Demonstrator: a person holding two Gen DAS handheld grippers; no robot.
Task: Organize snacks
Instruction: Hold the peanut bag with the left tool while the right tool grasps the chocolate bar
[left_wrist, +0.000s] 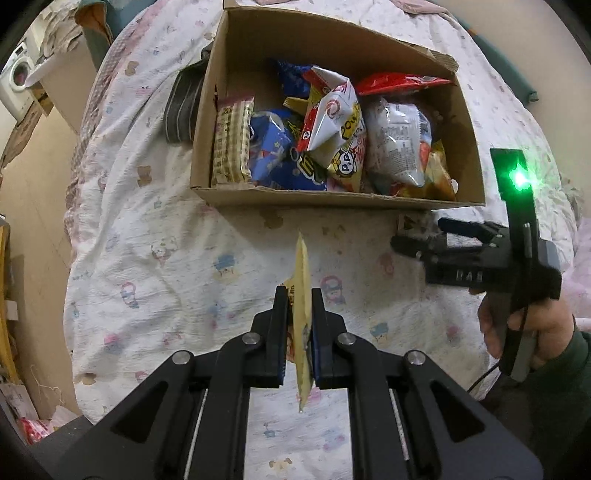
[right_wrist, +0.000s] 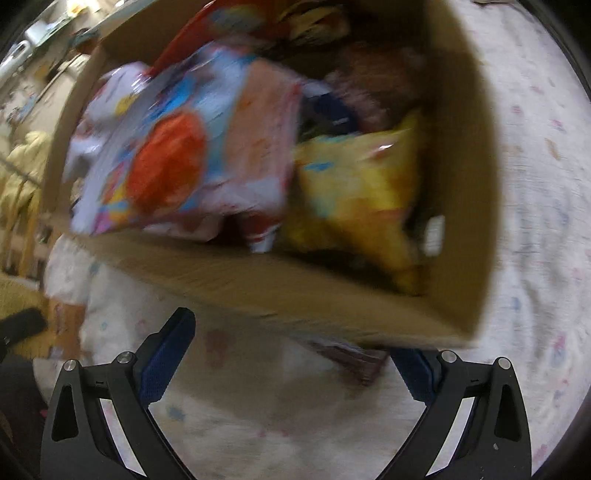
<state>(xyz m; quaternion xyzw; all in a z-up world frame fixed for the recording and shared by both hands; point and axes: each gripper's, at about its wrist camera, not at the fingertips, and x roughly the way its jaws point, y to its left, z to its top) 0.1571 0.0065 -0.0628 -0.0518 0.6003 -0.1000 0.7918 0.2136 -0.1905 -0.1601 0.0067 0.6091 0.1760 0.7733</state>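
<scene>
Left gripper (left_wrist: 299, 295) clamps a thin yellow snack packet (left_wrist: 301, 295) edge-on, just short of the cardboard box (left_wrist: 332, 197); right gripper (right_wrist: 291, 354) gapes wide, empty

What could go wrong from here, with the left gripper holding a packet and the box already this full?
1. The left gripper pinches the thin yellow packet edge-on near one end, so it might slip or swing.
2. The cardboard box is crowded with snack bags, so a dropped packet may perch on top.
3. The open right gripper sits close to the box wall and could nudge it.

Cartoon-print white quilt (left_wrist: 177, 266), grey striped cloth (left_wrist: 183, 107) beside it, washing machine (left_wrist: 16, 75) far left
</scene>
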